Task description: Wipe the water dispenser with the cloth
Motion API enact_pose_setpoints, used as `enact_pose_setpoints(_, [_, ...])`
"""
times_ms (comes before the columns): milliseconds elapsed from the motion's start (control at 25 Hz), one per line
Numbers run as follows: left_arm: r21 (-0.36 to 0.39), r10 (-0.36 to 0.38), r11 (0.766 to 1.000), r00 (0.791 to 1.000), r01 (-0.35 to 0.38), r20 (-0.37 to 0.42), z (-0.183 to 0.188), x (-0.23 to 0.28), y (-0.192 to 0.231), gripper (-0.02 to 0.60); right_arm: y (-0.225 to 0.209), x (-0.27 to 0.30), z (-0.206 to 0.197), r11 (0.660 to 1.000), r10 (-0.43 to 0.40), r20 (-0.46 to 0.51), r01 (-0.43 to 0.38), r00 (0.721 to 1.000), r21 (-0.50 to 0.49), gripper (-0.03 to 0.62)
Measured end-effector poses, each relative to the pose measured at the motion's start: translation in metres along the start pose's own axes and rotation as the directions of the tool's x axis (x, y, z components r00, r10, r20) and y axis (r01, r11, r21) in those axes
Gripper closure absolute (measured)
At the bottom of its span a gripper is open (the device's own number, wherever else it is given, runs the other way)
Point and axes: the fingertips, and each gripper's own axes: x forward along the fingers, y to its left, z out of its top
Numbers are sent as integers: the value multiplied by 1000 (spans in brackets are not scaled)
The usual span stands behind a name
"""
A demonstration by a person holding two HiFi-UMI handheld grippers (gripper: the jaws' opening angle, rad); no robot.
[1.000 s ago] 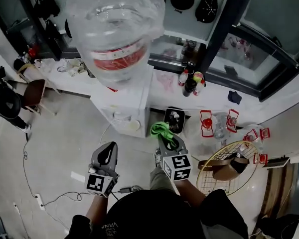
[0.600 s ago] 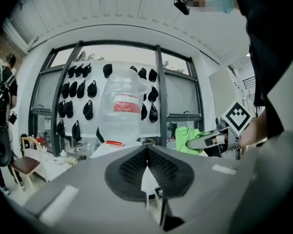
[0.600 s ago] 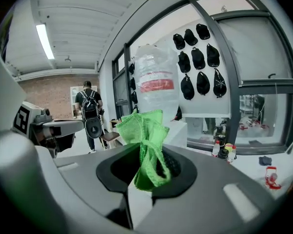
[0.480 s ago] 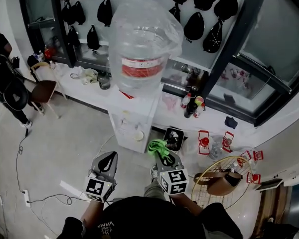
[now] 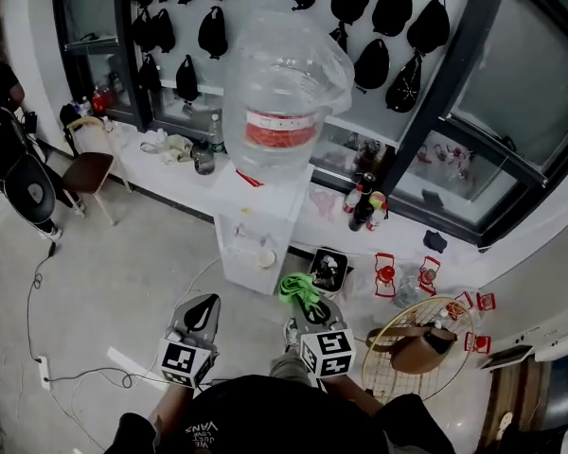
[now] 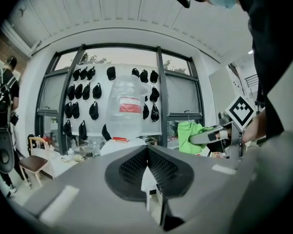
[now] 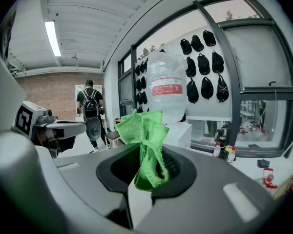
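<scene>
The floor (image 5: 123, 272) bears a water dispenser (image 5: 260, 227), chair (image 5: 87, 170) and wire basket (image 5: 388, 353).

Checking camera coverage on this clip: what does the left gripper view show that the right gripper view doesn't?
Left gripper view only: the left gripper head-on, tongs shut on nothing. Right gripper view only: the right gripper head-on, tongs shut on the green cloth, and a ceiling light strip. Both: the water dispenser, the black bags on the wall, the cloth, and the other gripper seen side-on.

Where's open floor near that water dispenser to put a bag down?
Bare floor between the chair and the water dispenser is free. Right of it is crowded: bottles, red-framed items, a wire basket.
</scene>
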Motion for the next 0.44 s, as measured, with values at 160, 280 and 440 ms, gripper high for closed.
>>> enact_pose_setpoints(160, [-4,-12,1000,1000,12,10,-7,-13,-9,584,6,-13,-12,1000,-12,-1,12,1000,-4,514])
enact_pose_setpoints(280, [-9,-14,1000,1000,14,15,-7,-20,-16,584,8,-21,-14,1000,-15,1,15,1000,-5,514])
enact_pose_setpoints(440, [-8,-14,1000,1000,14,19,-5,-17,-25,584,1,-27,-13,1000,-16,8,16,1000,-1,516])
